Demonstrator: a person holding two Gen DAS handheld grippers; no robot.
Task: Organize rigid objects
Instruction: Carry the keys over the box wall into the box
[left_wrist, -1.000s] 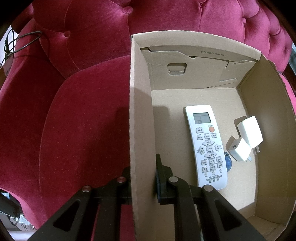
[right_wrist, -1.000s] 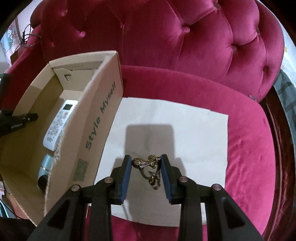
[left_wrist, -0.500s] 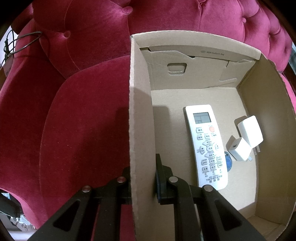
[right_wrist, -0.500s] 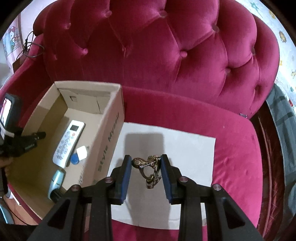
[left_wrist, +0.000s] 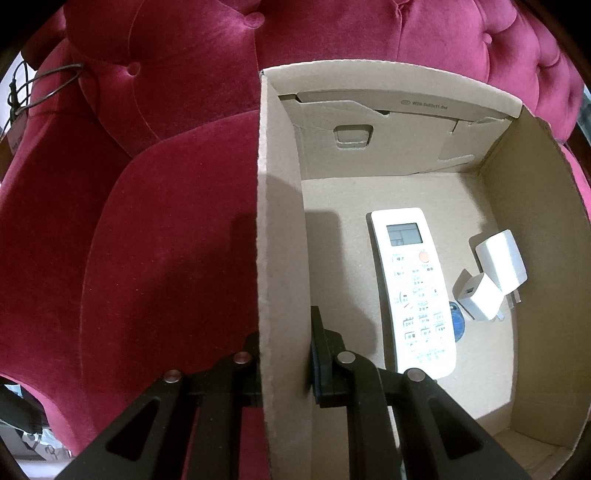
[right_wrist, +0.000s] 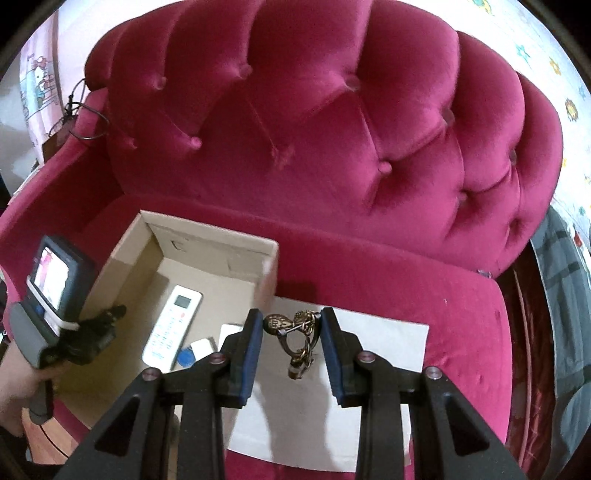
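My left gripper (left_wrist: 284, 354) is shut on the left wall of a cardboard box (left_wrist: 280, 229) standing on a red sofa. Inside the box lie a white remote (left_wrist: 413, 291), two white chargers (left_wrist: 491, 280) and a blue round tag (left_wrist: 457, 320). My right gripper (right_wrist: 291, 339) is shut on a brass keyring ornament (right_wrist: 295, 332) and holds it in the air above a white paper sheet (right_wrist: 384, 354), just right of the box (right_wrist: 207, 258). The left gripper with its camera (right_wrist: 62, 325) shows at the box's left side.
The tufted red sofa back (right_wrist: 314, 129) rises behind the box. A wire hanger (left_wrist: 40, 88) lies on the left armrest. A grey cloth (right_wrist: 561, 295) hangs at the far right. The sofa seat (right_wrist: 461, 314) lies right of the paper.
My right gripper has risen with the keyring ornament, from just above the paper to well above it, so the box looks smaller and farther. The left gripper has not moved.
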